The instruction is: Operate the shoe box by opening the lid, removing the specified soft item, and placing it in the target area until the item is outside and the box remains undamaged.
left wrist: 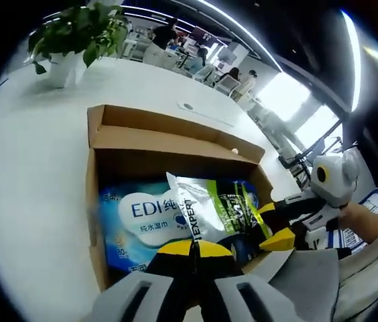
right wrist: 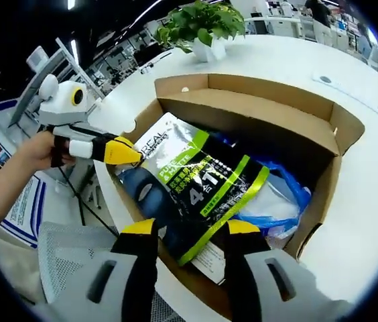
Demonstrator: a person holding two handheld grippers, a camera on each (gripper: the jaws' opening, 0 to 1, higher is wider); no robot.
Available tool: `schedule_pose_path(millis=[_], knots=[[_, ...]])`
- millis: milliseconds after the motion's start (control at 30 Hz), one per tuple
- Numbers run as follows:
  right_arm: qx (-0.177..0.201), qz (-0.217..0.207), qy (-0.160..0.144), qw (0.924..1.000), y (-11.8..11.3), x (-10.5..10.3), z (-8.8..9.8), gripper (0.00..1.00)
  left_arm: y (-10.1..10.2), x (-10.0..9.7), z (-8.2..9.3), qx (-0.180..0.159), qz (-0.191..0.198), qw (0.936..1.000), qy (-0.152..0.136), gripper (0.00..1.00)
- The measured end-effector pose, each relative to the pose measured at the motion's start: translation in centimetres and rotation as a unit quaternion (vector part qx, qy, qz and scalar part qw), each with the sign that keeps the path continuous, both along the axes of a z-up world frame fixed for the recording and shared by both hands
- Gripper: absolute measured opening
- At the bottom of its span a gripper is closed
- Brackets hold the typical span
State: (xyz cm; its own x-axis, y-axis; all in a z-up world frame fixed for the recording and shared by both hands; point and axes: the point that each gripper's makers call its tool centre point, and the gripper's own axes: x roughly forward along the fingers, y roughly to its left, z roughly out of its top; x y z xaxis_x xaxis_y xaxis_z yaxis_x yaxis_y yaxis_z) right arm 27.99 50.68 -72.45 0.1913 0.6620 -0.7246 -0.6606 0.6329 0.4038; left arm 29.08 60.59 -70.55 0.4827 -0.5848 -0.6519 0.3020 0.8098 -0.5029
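An open cardboard shoe box (left wrist: pixel 155 137) (right wrist: pixel 256 100) stands on the white table, its lid folded back. A black, white and green soft pouch (left wrist: pixel 216 211) (right wrist: pixel 202 181) lies tilted inside it, on top of a blue wet-wipes pack (left wrist: pixel 142 215) (right wrist: pixel 279 194). My left gripper (left wrist: pixel 192 247) (right wrist: pixel 135 157) is shut on the pouch's near corner. At the pouch's other end, my right gripper (right wrist: pixel 190 231) (left wrist: pixel 273 225) is open, with its jaws on either side of the pouch.
A potted plant (left wrist: pixel 75 33) (right wrist: pixel 199 23) stands on the table (left wrist: pixel 28 168) (right wrist: pixel 370 188) beyond the box. A grey mesh chair (right wrist: pixel 68 255) (left wrist: pixel 309 275) is close to the table's edge by the box. People sit at desks far behind.
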Motion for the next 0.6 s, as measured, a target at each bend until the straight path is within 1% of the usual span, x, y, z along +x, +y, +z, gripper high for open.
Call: schedule_pose_path(millis=[33, 100, 200, 233, 400, 600], knots=[[0.001, -0.001, 0.0, 1.0, 0.0, 0.0, 0.1, 0.25, 0.0, 0.0, 0.0, 0.001, 0.0, 1.0, 0.0, 0.0], [-0.004, -0.006, -0.008, 0.9999, 0.0, 0.2, 0.0, 0.21, -0.1, -0.1, 0.0, 0.0, -0.002, 1.0, 0.0, 0.0], [-0.006, -0.008, -0.015, 0.9998, -0.2, 0.1, 0.0, 0.12, -0.2, -0.1, 0.2, 0.001, -0.002, 1.0, -0.003, 0.0], [-0.008, -0.014, -0.024, 0.9996, -0.3, 0.4, 0.2, 0.09, -0.2, 0.0, 0.4, 0.001, 0.0, 1.0, -0.007, 0.0], [0.005, -0.025, -0.029, 0.9992, -0.7, 0.7, 1.0, 0.07, -0.3, 0.0, 1.0, -0.002, 0.0, 0.9999, -0.012, 0.0], [0.013, -0.037, -0.04, 0.9984, -1.3, 0.9, 2.0, 0.05, -0.9, 0.0, 1.5, 0.0, -0.002, 0.9999, -0.015, 0.0]])
